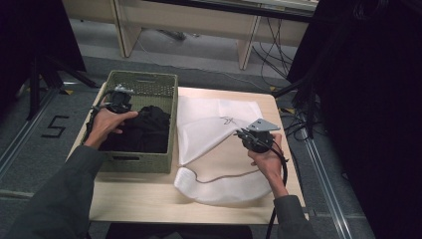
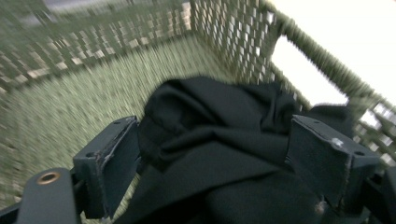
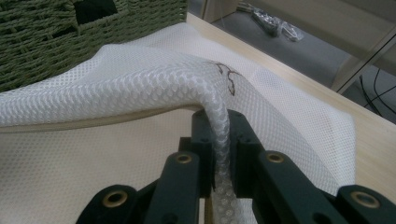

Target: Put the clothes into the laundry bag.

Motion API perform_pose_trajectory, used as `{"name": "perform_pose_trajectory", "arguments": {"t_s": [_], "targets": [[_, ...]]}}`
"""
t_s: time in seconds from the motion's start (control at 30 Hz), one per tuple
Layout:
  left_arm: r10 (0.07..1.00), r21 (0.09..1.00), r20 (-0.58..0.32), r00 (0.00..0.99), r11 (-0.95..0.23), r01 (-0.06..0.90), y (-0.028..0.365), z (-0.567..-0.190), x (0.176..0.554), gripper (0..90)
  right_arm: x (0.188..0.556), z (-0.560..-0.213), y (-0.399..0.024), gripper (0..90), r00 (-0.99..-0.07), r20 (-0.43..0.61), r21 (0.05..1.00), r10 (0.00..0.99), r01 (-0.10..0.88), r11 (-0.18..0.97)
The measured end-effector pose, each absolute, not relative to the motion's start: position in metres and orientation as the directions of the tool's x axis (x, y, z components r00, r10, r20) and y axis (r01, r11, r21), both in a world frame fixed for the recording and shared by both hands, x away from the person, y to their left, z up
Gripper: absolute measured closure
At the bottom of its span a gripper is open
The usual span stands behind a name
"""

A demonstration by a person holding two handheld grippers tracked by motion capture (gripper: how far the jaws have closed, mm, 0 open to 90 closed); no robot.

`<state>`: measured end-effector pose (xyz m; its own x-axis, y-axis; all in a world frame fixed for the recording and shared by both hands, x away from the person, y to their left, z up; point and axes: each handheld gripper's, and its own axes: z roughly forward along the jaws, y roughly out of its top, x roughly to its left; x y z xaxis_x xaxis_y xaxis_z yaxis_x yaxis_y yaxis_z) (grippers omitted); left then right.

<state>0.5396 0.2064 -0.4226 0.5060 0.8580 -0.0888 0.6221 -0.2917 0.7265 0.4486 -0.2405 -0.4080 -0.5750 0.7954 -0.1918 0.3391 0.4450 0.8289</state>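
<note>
Pale wooden worktop (image 1: 149, 199) on a grey floor, dark stands to either side. Green woven basket (image 1: 142, 82) at the worktop's left edge, black cloth (image 1: 144, 129) heaped inside toward the near end. White mesh bag (image 1: 209, 124) spread flat from the basket's right wall to the worktop's right edge, its near part folded over close to the front edge, a thin cord lying across it. Left hand-held gripper (image 2: 215, 158) lowered into the basket, jaws wide, black cloth bunched between them, pads not seen pressing. Right hand-held gripper (image 3: 219, 149) near the right edge, jaws narrow, pinched on a raised fold of the mesh bag, lifted clear of the worktop
</note>
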Motion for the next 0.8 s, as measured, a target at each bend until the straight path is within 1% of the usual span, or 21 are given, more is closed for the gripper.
{"name": "perform_pose_trajectory", "arguments": {"t_s": [0.1,0.17,0.27,0.3,0.37,0.4,0.47,0.57,0.6,0.7,0.77,0.8], "targets": [[0.846,0.709,-0.142,0.513,-0.274,0.649,0.200,-0.435,0.540,16.5,0.449,-0.408,-0.241,83.0,-0.581,-0.195,0.823,0.790,0.342,0.454],[0.829,0.684,-0.154,0.538,-0.304,0.663,0.196,-0.443,0.539,15.5,0.449,-0.409,-0.241,83.0,-0.573,-0.195,0.827,0.796,0.340,0.448],[0.820,0.676,-0.158,0.551,-0.317,0.665,0.191,-0.451,0.537,14.6,0.451,-0.408,-0.243,83.0,-0.581,-0.207,0.822,0.787,0.333,0.462],[0.815,0.668,-0.158,0.557,-0.327,0.668,0.189,-0.455,0.537,14.5,0.450,-0.409,-0.242,83.0,-0.581,-0.196,0.820,0.790,0.345,0.457],[0.807,0.639,-0.112,0.579,-0.388,0.664,0.185,-0.461,0.538,14.4,0.450,-0.410,-0.241,82.9,-0.580,-0.206,0.818,0.788,0.340,0.464],[0.807,0.636,-0.100,0.582,-0.398,0.661,0.184,-0.462,0.539,14.2,0.451,-0.410,-0.241,82.9,-0.581,-0.209,0.815,0.786,0.342,0.469],[0.831,0.629,-0.080,0.551,-0.387,0.675,0.179,-0.468,0.542,13.4,0.451,-0.410,-0.241,82.9,-0.580,-0.200,0.818,0.790,0.345,0.460],[0.866,0.635,0.010,0.500,-0.391,0.666,0.175,-0.475,0.546,8.2,0.451,-0.411,-0.242,82.9,-0.584,-0.216,0.814,0.782,0.334,0.475],[0.869,0.632,0.015,0.495,-0.392,0.669,0.174,-0.476,0.547,6.3,0.452,-0.411,-0.243,82.9,-0.586,-0.221,0.813,0.780,0.331,0.479],[0.872,0.609,0.010,0.490,-0.394,0.689,0.172,-0.476,0.549,6.4,0.452,-0.412,-0.243,82.9,-0.593,-0.219,0.810,0.775,0.332,0.483],[0.864,0.581,-0.011,0.504,-0.404,0.706,0.171,-0.479,0.550,6.4,0.453,-0.412,-0.243,82.9,-0.593,-0.222,0.813,0.774,0.327,0.483],[0.855,0.570,-0.019,0.518,-0.416,0.708,0.171,-0.480,0.550,7.0,0.451,-0.412,-0.243,82.9,-0.582,-0.210,0.814,0.785,0.340,0.470]]}}
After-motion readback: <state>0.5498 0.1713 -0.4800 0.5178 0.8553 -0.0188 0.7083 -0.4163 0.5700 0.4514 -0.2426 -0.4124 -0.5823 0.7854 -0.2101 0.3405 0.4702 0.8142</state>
